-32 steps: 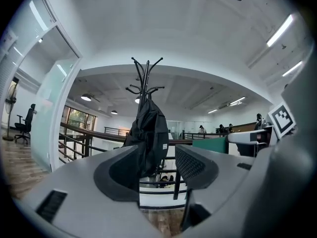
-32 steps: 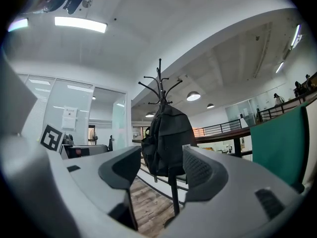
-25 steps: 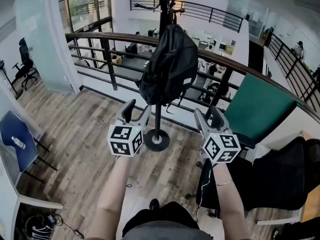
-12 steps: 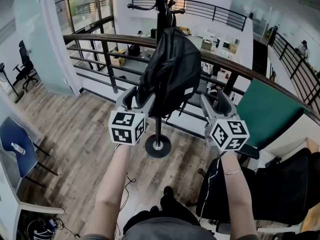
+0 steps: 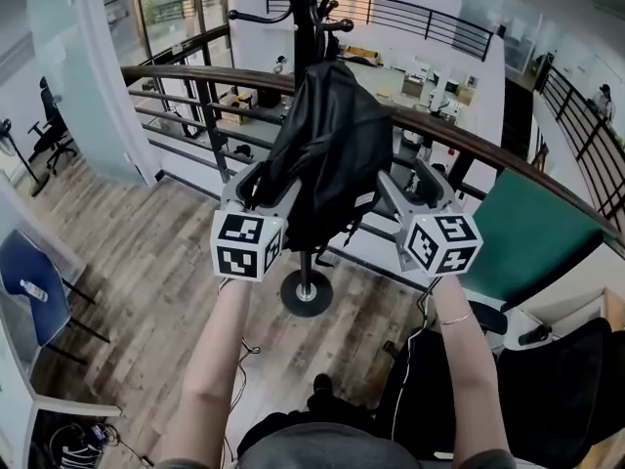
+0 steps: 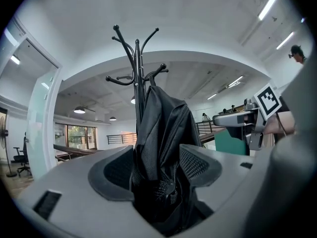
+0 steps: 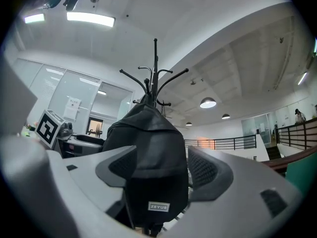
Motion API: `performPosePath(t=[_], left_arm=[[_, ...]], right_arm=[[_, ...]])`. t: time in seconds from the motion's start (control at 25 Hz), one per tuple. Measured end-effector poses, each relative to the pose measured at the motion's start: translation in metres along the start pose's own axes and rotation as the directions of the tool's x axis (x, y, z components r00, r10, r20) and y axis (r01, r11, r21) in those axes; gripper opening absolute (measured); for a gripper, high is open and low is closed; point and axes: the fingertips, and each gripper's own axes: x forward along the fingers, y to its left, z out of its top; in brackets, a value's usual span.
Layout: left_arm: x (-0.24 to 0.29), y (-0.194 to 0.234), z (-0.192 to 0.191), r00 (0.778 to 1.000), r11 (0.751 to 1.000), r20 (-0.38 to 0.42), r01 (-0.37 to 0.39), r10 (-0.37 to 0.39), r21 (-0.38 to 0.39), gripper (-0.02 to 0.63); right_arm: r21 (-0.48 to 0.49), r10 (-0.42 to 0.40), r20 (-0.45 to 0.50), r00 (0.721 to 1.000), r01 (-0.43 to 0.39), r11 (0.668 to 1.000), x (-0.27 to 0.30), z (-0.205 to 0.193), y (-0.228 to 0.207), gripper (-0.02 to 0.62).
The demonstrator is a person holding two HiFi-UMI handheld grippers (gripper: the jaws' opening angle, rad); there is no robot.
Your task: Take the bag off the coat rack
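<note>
A black backpack (image 5: pixel 327 154) hangs from the black coat rack (image 5: pixel 305 13), at the middle of the head view. My left gripper (image 5: pixel 256 186) is at the bag's lower left side. In the left gripper view its jaws have just been opening, and the bag's (image 6: pixel 161 133) lower edge sits in the wide gap between the pads (image 6: pixel 198 162). My right gripper (image 5: pixel 408 186) is at the bag's right side. Its jaws have also been opening, and the bag (image 7: pixel 148 152) fills the gap just ahead of them, with no pad visibly pressing on it.
Behind the rack runs a wood-topped railing (image 5: pixel 186 74) above a lower office floor. The rack's round base (image 5: pixel 306 293) stands on the wood floor. A green chair (image 5: pixel 532 237) and a dark jacket (image 5: pixel 552 389) are to the right, and a blue chair (image 5: pixel 29 279) to the left.
Both grippers have risen and moved forward from below the bag to either side of it. The left jaws now stand wider, with the bag's edge between them.
</note>
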Motion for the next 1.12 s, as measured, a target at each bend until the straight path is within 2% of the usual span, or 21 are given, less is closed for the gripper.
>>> performPosePath(t=[0.32, 0.64, 0.92, 1.12], left_arm=[[0.015, 0.008, 0.002, 1.0, 0.999, -0.021, -0.011, 0.012, 0.043, 0.282], [0.02, 0.01, 0.0, 1.0, 1.0, -0.024, -0.005, 0.006, 0.023, 0.282], [0.025, 0.011, 0.0, 0.999, 1.0, -0.034, 0.009, -0.008, 0.019, 0.282], [0.03, 0.011, -0.002, 0.999, 1.0, -0.037, 0.021, -0.02, 0.009, 0.282]], right_arm=[[-0.035, 0.069, -0.009, 0.998, -0.069, 0.997, 0.054, 0.011, -0.016, 0.341], [-0.009, 0.152, -0.035, 0.988, -0.153, 0.988, 0.094, 0.013, -0.026, 0.402], [0.065, 0.282, -0.027, 0.959, -0.279, 0.958, 0.112, 0.006, -0.023, 0.405], [0.09, 0.364, -0.004, 0.931, -0.362, 0.928, 0.118, 0.003, -0.016, 0.373]])
